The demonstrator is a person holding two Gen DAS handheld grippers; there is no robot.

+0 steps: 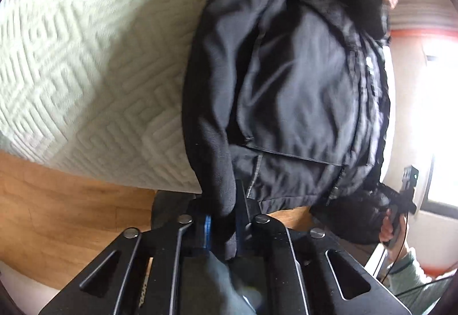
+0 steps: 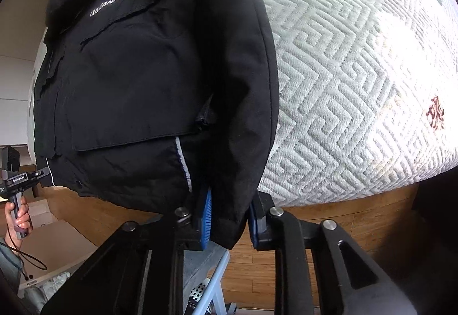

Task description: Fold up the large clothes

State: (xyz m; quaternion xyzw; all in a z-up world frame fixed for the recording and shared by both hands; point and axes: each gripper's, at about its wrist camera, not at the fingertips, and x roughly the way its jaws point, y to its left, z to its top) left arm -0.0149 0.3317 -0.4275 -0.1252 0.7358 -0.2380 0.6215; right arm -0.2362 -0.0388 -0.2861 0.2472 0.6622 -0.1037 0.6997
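left gripper (image 1: 221, 217) clamped on a black sleeve cuff (image 1: 220, 192) of the jacket (image 1: 286, 91). right gripper (image 2: 229, 217) closed round the other cuff (image 2: 229, 226), blue pads (image 2: 206, 212) pressing the cloth on both sides. jacket hanging between the two, in front of the white patterned mattress (image 2: 343, 86), above the wooden floor (image 1: 71, 214). white lettering (image 2: 107, 4) on the chest, flap pocket (image 2: 126, 140) below. bare hand (image 2: 18, 214) gripping the other tool's handle at the far left of the right wrist view.

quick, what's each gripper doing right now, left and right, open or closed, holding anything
Left gripper: closed on a sleeve of the black jacket.
Right gripper: fingers around the other sleeve of the jacket, apparently gripping it.
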